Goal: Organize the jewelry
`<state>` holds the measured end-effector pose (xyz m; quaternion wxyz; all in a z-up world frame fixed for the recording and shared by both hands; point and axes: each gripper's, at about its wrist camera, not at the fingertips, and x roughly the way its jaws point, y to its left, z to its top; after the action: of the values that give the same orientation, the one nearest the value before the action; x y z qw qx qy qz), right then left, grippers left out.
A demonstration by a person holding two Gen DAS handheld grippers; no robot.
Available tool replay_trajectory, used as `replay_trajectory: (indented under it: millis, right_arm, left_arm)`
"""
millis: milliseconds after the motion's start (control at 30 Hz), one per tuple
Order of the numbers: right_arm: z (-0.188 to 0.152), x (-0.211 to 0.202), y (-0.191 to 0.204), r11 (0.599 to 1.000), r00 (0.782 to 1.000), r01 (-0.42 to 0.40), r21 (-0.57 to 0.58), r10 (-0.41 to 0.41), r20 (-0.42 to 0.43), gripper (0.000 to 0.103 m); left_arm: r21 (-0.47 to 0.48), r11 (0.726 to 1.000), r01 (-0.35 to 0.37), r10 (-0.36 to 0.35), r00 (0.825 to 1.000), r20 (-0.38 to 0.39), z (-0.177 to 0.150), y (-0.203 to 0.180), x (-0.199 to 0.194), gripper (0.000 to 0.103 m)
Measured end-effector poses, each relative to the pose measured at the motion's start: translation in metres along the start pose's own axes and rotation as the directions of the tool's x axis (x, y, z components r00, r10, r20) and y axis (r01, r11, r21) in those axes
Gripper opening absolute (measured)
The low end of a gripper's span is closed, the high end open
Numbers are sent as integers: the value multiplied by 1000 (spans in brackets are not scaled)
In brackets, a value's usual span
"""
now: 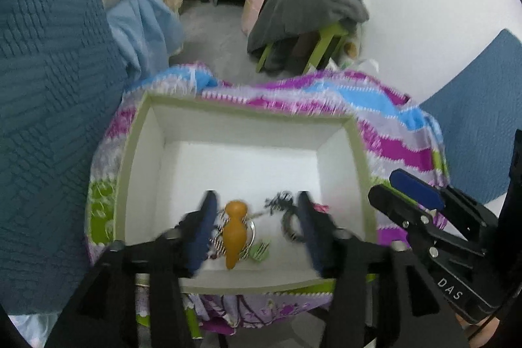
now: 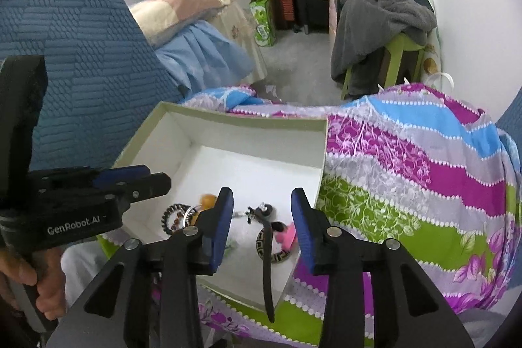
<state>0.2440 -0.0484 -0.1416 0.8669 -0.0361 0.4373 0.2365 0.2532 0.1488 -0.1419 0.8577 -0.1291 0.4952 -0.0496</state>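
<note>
A white box with a pale green rim point(image 1: 130, 172) point(image 2: 241, 117) lies open on a patterned cloth. In it are an orange gourd-shaped pendant point(image 1: 235, 234) point(image 2: 208, 200), a silver ring and green piece point(image 1: 259, 251), a dark beaded bracelet point(image 2: 173, 217), a dark patterned bangle point(image 1: 288, 225) point(image 2: 277, 255), a black charm point(image 2: 261, 211) and a pink piece point(image 2: 285, 235). My left gripper point(image 1: 257, 227) is open above the pendant, holding nothing. My right gripper point(image 2: 262, 224) is open over the box's near right corner, empty. Each gripper shows in the other's view point(image 1: 411, 194) point(image 2: 130, 181).
The purple, blue and green cloth point(image 2: 407, 178) covers the surface under the box. A blue quilted sofa point(image 1: 49, 119) stands at the left. Beyond are a green stool piled with dark clothes point(image 2: 381, 22), pillows and suitcases on a grey floor.
</note>
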Motion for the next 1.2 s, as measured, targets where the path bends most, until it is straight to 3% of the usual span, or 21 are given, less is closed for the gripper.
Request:
replay_trajectory:
  millis: [167,267,367,667,767,833,933,1067,1200]
  right_arm:
    - [23,-42,-3,1000,995,-7,-13,8,96,45]
    - [40,-80,-4,1000,982,3,-19,1,188,56]
    - [54,-122,-6,1000,960,12,-18,-7,279,63]
    - [62,-231,2,999,877,42,-28,-23,481,66]
    - [55,-247,5,998,863,43,-34,-20,505,67]
    - [47,-256,10,998,865,43,-46,-14,501,67]
    - [33,-268,12,998,854,54,-43,-23,520,72]
    - [16,-275,11,998,853,55,-29,-32,520,73]
    - [-3,-274,9,998,856,57,17,-58,513,75]
  left_arm:
    - [29,999,15,-18,994,108,19,-16,-48,64]
    - [57,998,4,-14,983,184,27,-28,-83,69]
    - [73,997,-1,-18,964,264,33,-40,-123,71]
    - [144,989,-28,-32,918,394,22,-79,-204,71]
    - [154,986,-67,-2,912,410,9,-90,-217,71]
    - [152,984,-93,19,903,429,-1,-93,-224,71]
    - [136,987,-81,14,900,435,-15,-95,-232,71]
    - [132,987,-90,20,889,458,-34,-102,-244,71]
    - [114,991,-65,5,888,460,-49,-102,-245,71]
